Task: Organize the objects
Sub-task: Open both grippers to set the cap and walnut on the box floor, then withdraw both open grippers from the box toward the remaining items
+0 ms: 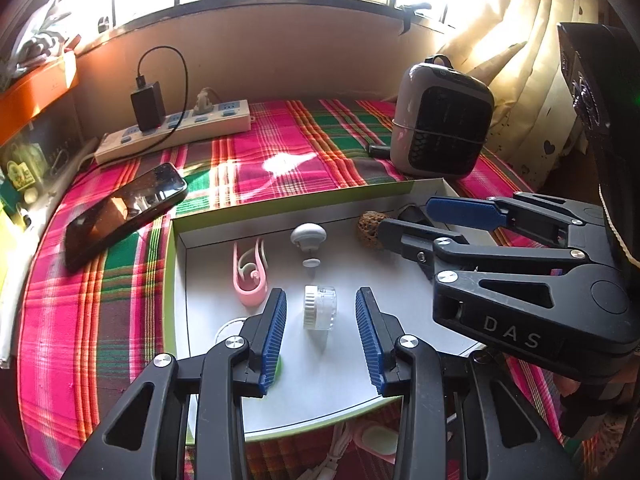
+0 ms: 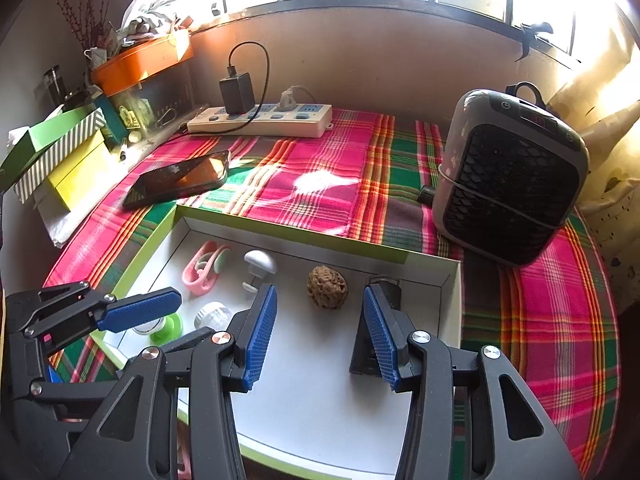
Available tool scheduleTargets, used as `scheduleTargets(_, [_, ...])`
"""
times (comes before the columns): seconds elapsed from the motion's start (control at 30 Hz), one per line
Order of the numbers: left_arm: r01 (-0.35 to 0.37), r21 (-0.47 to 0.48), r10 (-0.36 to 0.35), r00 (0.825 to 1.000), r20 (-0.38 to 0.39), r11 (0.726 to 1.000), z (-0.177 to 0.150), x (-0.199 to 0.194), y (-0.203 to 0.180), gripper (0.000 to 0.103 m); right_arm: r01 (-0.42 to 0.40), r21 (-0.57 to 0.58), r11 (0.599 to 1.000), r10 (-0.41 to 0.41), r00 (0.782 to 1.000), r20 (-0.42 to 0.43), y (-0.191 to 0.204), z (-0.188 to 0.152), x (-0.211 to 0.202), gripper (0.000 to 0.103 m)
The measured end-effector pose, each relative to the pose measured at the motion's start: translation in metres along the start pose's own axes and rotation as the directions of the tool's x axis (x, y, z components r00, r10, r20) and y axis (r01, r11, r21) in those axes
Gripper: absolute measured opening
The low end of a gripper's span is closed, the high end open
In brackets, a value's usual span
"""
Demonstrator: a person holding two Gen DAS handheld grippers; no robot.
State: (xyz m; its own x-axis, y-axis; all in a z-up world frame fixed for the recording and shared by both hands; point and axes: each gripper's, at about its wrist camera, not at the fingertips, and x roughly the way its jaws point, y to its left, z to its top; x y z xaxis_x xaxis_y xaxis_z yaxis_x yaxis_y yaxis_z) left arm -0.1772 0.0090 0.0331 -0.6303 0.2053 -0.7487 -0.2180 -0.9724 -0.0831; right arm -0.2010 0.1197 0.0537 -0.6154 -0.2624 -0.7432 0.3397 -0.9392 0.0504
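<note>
A shallow white box with a green rim lies on the plaid cloth. It holds a pink clip, a white mushroom-shaped knob, a walnut and a clear ribbed cap. My left gripper hovers over the cap, jaws open, pads clear of it on both sides. A green piece peeks out under its left finger. My right gripper is open over bare box floor, with the walnut just ahead. A black object stands behind its right finger, outside the jaws.
On the cloth lie a dark phone at the left and a power strip with a black charger by the wall. A grey heater stands at the right. Stacked boxes crowd the left edge. A white cable and a pink item lie in front of the box.
</note>
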Motion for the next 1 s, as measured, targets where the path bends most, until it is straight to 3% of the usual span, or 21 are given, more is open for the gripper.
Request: scheduleTargets(1.0, [-0.026, -0.009, 0.027, 0.998, 0.063, 1.0, -0.031, -0.046, -0.001, 0.035, 0.006, 0.047, 0.999, -0.009, 0.997, 0.071, 0.01, -0.046, -0.053, 0.047])
